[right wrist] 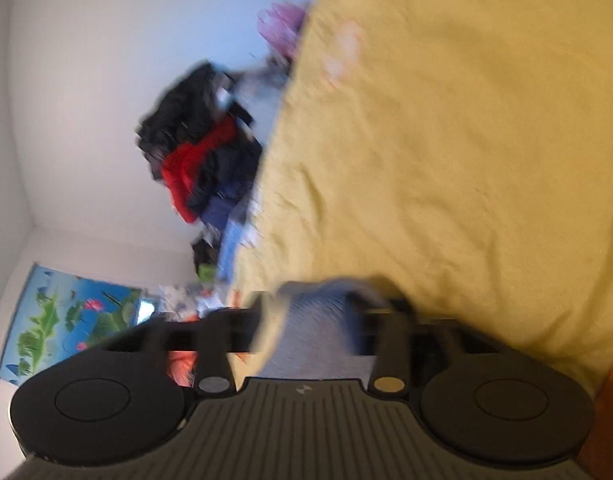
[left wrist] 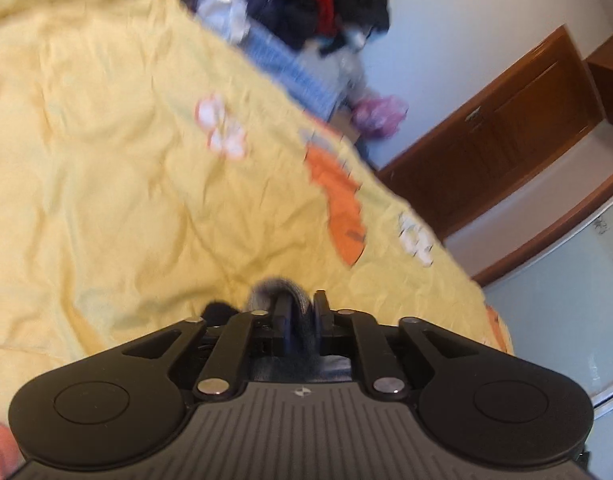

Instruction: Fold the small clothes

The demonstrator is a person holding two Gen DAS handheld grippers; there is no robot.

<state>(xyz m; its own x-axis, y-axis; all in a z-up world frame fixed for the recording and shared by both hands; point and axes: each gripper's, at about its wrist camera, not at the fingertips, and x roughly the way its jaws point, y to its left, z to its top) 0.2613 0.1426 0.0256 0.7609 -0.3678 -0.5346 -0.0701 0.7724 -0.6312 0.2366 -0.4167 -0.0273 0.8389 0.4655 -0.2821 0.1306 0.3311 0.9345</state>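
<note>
Left tongs point(left wrist: 300, 312) pinch a grey sock point(left wrist: 280, 292) over the yellow bedspread point(left wrist: 106, 140) for folding, right tongs point(right wrist: 314, 320) too blurry to tell.

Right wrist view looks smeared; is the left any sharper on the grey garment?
Right wrist: heavy motion blur, the fingers and grey garment streaked. Left wrist: milder blur; left gripper readable, shut on the garment; yellow bedspread soft, fisheye bending the edges.

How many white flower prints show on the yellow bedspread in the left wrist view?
2. One flower print sits mid-spread; the other flower print lies near the right edge of the yellow bedspread. Blur or the left gripper may hide more.
</note>
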